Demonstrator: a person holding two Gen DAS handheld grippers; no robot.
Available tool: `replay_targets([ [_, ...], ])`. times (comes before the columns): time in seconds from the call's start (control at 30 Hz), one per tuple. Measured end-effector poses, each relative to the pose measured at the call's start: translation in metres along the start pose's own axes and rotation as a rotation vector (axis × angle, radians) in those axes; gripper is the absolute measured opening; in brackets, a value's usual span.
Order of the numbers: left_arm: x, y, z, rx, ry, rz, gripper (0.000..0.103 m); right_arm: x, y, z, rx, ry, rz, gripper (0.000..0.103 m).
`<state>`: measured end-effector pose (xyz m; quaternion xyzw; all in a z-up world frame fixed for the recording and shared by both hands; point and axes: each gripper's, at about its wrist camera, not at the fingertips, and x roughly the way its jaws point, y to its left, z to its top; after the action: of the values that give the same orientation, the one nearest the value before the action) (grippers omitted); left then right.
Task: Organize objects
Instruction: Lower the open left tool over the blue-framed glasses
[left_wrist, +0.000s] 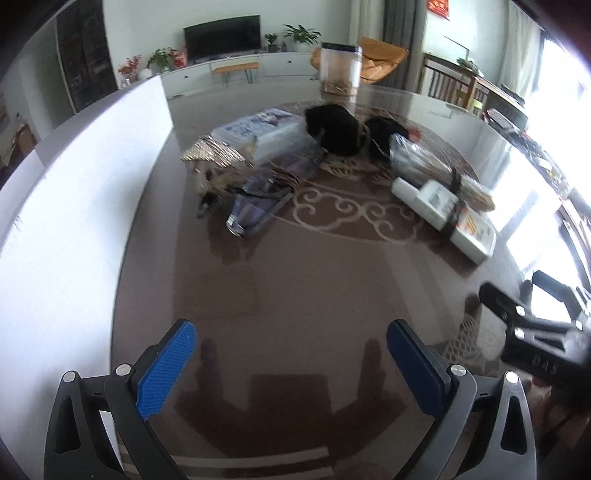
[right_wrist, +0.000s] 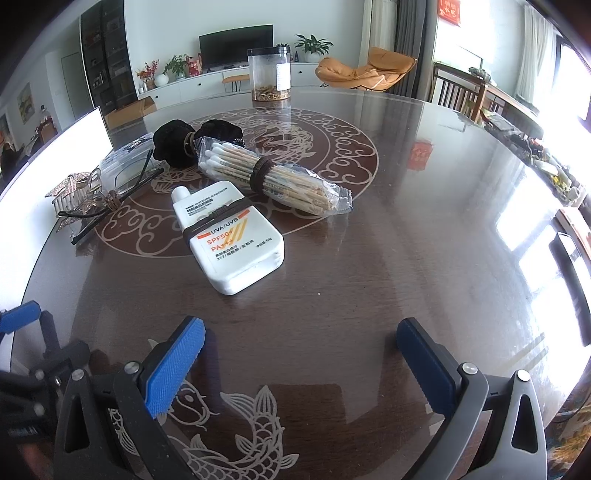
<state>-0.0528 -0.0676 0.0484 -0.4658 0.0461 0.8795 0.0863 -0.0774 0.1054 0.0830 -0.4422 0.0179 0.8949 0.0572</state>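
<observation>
Right wrist view: my right gripper (right_wrist: 299, 354), jaws wide and empty, sits nearest the sunscreen bottle (right_wrist: 229, 240), which lies ahead-left, its long axis cap-away; my left gripper (left_wrist: 291, 354) likewise gapes empty.

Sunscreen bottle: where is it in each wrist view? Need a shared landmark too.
Left wrist: sunscreen bottle lies right of centre, cap pointing left, beside the cotton swab pack.
Right wrist: sunscreen bottle lies left of centre, in front of the cotton swab pack.
Shared landmark: the clear plastic jar at the table's far side.
</observation>
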Motion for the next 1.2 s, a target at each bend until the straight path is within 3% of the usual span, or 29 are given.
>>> replay_targets([
  [0.07, -0.001, 0.011, 0.018, -0.053, -0.013, 0.041, 0.103, 0.0, 0.0, 0.0, 0.0, -0.001, 0.0, 0.103],
  [0.23, 0.001, 0.033, 0.066, -0.167, -0.072, 0.005, 0.103, 0.0, 0.0, 0.0, 0.0, -0.001, 0.0, 0.103],
  [0.37, 0.036, 0.027, 0.087, -0.138, 0.063, 0.042, 0.103, 0.0, 0.0, 0.0, -0.001, -0.001, 0.0, 0.103],
  [0.43, 0.039, 0.02, 0.081, -0.136, 0.049, -0.06, 0.103, 0.0, 0.0, 0.0, -0.001, -0.002, 0.0, 0.103],
  [0.47, 0.035, 0.011, 0.076, -0.106, 0.022, -0.155, 0.103, 0.0, 0.0, 0.0, -0.001, -0.002, 0.0, 0.103],
  [0.53, 0.025, -0.005, 0.067, -0.03, 0.001, -0.277, 0.103, 0.0, 0.0, 0.0, -0.001, -0.002, 0.0, 0.103],
  [0.6, 0.013, -0.021, 0.055, 0.056, -0.007, -0.348, 0.103, 0.0, 0.0, 0.0, -0.001, -0.002, 0.002, 0.103],
  [0.77, 0.0, -0.028, 0.05, 0.102, -0.049, -0.249, 0.103, 0.0, -0.001, -0.001, -0.001, -0.002, 0.002, 0.103],
  [0.9, 0.014, -0.023, 0.067, 0.047, -0.039, -0.177, 0.103, 0.0, -0.001, -0.001, -0.002, -0.003, 0.002, 0.103],
  [1.2, 0.065, -0.014, 0.091, -0.026, 0.063, -0.119, 0.103, 0.0, -0.001, -0.001, -0.002, -0.003, 0.002, 0.103],
])
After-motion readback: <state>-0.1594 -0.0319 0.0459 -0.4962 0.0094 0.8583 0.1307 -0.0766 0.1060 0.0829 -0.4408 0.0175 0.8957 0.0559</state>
